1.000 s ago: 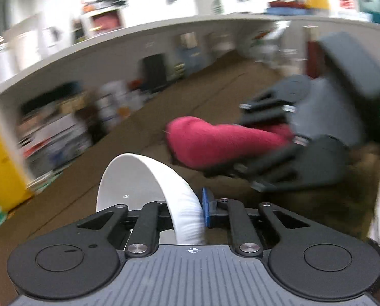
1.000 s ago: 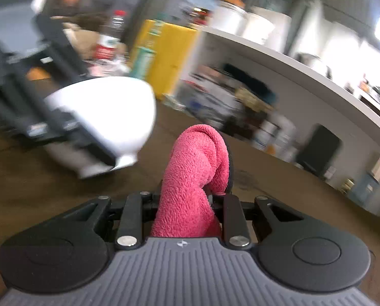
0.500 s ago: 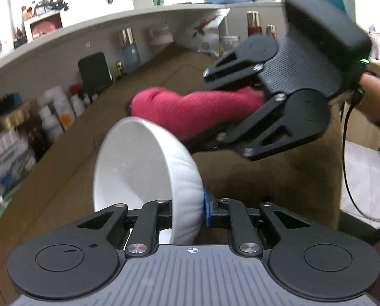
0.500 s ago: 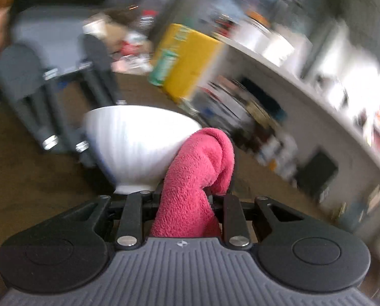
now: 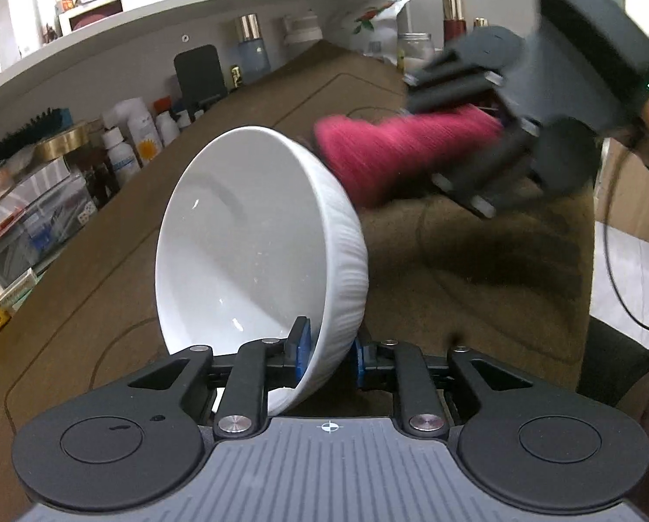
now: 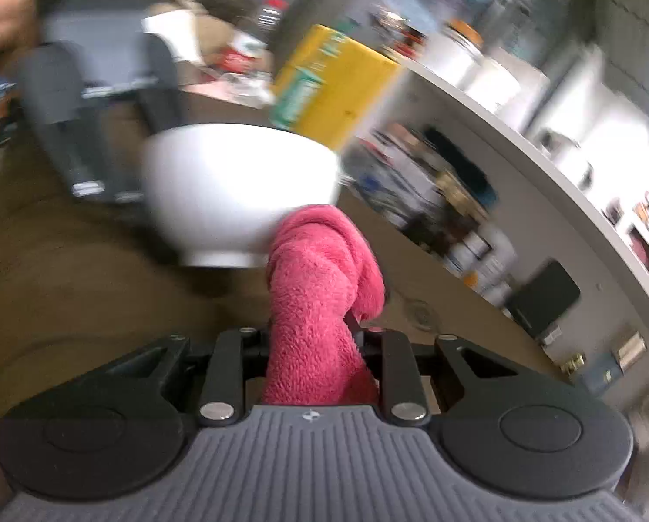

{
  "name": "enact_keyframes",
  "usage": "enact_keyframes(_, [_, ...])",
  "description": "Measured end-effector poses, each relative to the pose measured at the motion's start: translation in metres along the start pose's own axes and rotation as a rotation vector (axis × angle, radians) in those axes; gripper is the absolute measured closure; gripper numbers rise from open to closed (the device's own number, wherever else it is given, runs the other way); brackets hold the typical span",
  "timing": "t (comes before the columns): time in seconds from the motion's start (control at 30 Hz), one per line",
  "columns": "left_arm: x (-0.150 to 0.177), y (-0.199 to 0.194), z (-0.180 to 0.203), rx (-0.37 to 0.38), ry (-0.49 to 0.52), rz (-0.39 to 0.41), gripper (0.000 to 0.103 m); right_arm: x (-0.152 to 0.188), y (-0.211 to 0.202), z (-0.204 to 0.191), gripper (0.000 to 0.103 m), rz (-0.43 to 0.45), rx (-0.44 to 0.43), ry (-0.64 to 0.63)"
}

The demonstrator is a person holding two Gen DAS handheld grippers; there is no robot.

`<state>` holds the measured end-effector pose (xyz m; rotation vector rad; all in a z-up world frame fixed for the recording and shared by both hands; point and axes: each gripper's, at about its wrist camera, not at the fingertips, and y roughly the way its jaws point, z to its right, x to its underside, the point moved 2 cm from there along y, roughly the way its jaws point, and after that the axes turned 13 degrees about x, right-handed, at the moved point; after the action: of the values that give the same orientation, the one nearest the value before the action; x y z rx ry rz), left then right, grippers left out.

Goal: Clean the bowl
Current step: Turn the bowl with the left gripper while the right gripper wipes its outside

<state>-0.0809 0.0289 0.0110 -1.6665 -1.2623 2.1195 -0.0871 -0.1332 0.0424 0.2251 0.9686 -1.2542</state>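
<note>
While the left tongs pinch the white bowl by its rim, one blue pad inside the wall and one outside, their jaws have just been opening a little with the rim between them. The bowl is held tipped on edge above the brown tabletop. Alongside, the right tongs are clamped on a pink cloth, whose folded end lies against the bowl's outer wall near the foot. I judge the wiping to be under way on the outside; whether the inside has been wiped cannot be told. Only the left wrist view shows the bowl's glossy interior, which looks clean. Only the right wrist view shows its foot and the cloth's contact there.
</note>
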Motion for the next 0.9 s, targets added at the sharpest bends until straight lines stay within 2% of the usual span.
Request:
enact_keyframes(0.07, [0.005,-0.004,-0.004,0.011,-0.009,-0.009,0.075,-0.01,0.012,0.004,0.079,0.022,-0.002,0.019])
enact_keyframes(0.2, [0.012,-0.012,-0.011,0.012,-0.036,-0.018,0.072,-0.023,0.001,-0.023,0.079,0.09,-0.052,-0.111])
enact_keyframes(0.37, [0.018,-0.022,-0.02,-0.015,-0.068,-0.025,0.072,-0.017,-0.036,-0.058,0.079,0.137,-0.098,-0.21])
enact_keyframes(0.47, [0.019,-0.023,-0.022,-0.01,-0.055,-0.032,0.072,-0.017,-0.044,-0.063,0.079,0.143,-0.092,-0.203])
enact_keyframes(0.63, [0.018,-0.022,-0.023,0.023,-0.003,-0.05,0.072,-0.03,-0.022,-0.018,0.079,0.111,0.029,-0.046])
enact_keyframes(0.73, [0.018,-0.023,-0.025,0.049,0.024,-0.064,0.072,-0.037,-0.002,-0.016,0.079,0.087,0.041,-0.066])
enact_keyframes(0.83, [0.017,-0.022,-0.027,0.064,0.02,-0.075,0.071,-0.039,0.004,-0.031,0.078,0.109,-0.012,-0.113])
enact_keyframes(0.9, [0.015,-0.022,-0.026,0.061,0.005,-0.085,0.071,-0.037,0.002,-0.041,0.078,0.109,-0.011,-0.156])
